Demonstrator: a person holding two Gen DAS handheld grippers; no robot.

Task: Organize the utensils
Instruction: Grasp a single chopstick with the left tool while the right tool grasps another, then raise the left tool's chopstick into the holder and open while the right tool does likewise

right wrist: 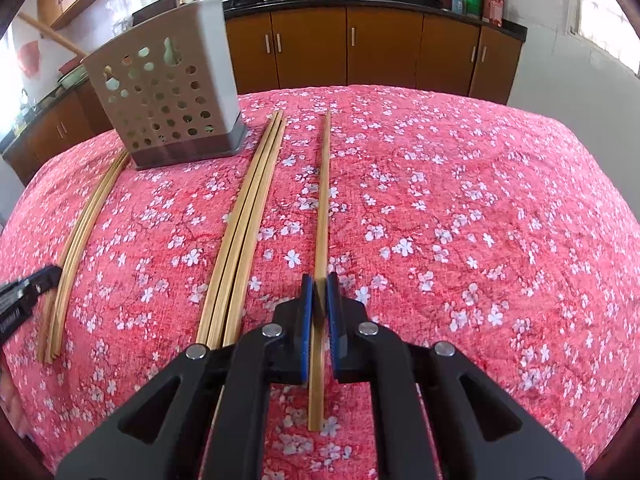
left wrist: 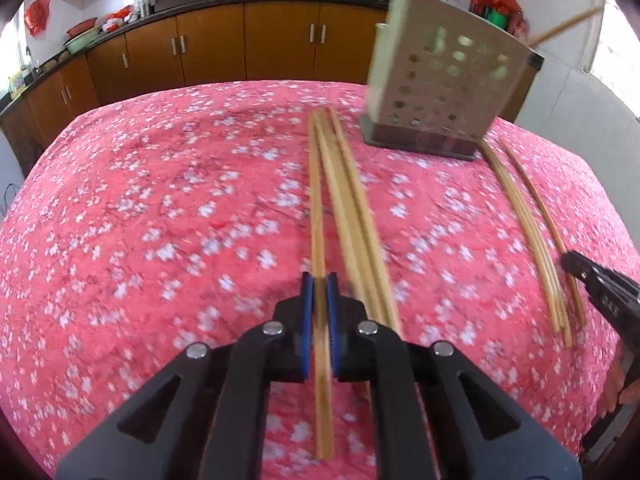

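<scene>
Two handheld tools work over a table (right wrist: 460, 184) covered in red floral cloth. The left tool (left wrist: 319, 280) has its pads narrowed around one chopstick (left wrist: 318, 208); the right tool (right wrist: 319, 280) likewise closes on a single chopstick (right wrist: 323, 192). More chopstick bundles (right wrist: 244, 232) lie alongside. The perforated holder (right wrist: 168, 96) stands at eleven o'clock in the right view. Best practice, probably: grip firmly, lift level, tip each stick upright before lowering it in.
</scene>
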